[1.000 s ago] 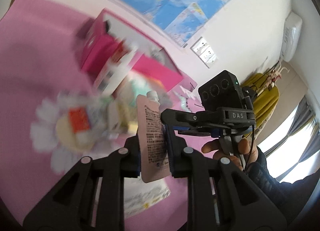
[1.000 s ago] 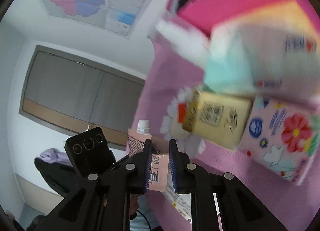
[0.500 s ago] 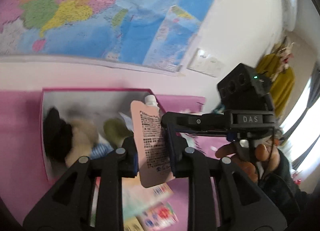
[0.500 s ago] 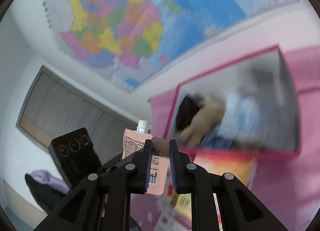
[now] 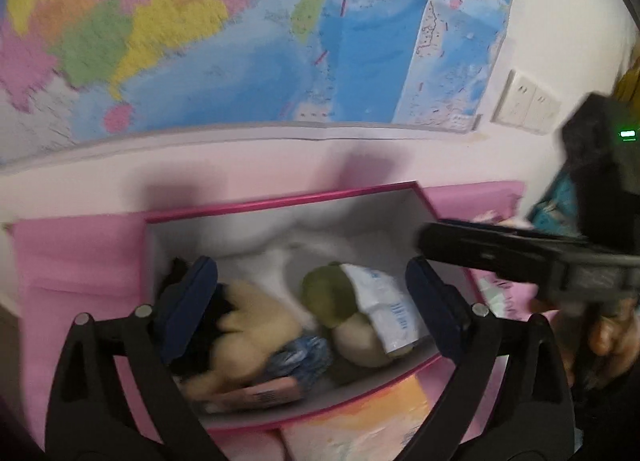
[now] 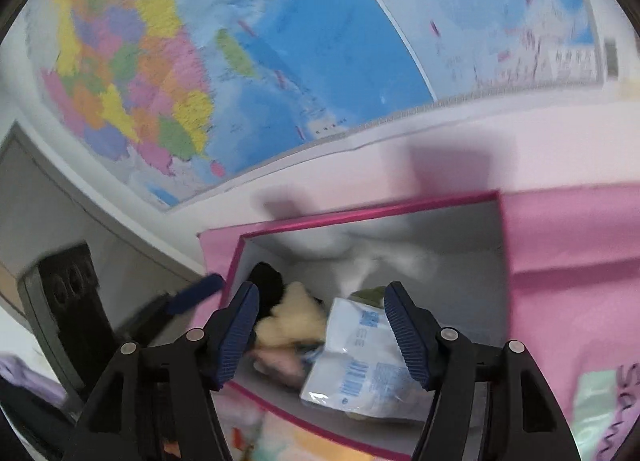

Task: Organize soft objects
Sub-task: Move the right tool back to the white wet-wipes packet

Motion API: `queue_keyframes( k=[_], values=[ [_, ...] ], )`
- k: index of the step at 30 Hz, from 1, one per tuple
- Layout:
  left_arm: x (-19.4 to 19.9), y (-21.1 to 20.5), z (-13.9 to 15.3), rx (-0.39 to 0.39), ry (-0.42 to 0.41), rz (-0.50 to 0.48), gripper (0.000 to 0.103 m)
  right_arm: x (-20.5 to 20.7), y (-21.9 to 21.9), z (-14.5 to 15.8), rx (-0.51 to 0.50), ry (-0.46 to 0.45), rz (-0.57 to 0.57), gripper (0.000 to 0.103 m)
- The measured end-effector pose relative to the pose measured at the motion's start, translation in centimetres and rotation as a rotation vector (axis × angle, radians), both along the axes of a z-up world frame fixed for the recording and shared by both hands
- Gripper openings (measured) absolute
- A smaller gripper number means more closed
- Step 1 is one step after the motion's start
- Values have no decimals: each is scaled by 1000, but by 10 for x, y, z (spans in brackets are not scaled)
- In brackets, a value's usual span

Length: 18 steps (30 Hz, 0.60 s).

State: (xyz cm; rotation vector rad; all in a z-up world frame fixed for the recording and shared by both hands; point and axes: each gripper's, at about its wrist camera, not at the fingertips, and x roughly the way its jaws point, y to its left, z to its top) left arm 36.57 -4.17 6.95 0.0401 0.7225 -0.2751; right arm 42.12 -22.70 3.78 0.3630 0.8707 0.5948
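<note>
Our left tongs (image 5: pixel 312 301) and right tongs (image 6: pixel 320 331) have just been opening and stand wide with nothing between the pads. Below them the peach spouted pouch (image 5: pixel 256 395) lies flat in the pink-rimmed box (image 5: pixel 280 203), beside a beige plush toy (image 5: pixel 248 325), a white packet (image 6: pixel 360 365) and a green plush (image 5: pixel 330 293); a wall map (image 5: pixel 240 41) hangs beyond.
</note>
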Motion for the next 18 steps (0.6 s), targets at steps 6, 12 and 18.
queue_keyframes(
  k=[6,12,18],
  values=[
    [-81,-4,27,81,-190,67,103,-73,-18,25,-86,-187,-30,79],
    [-181,32,-1,79,-194,167,103,-159,-32,18,-120,-248,-50,84],
    [-250,86,-77,93,1,339,103,-236,-22,-27,-106,-164,22,84]
  ],
)
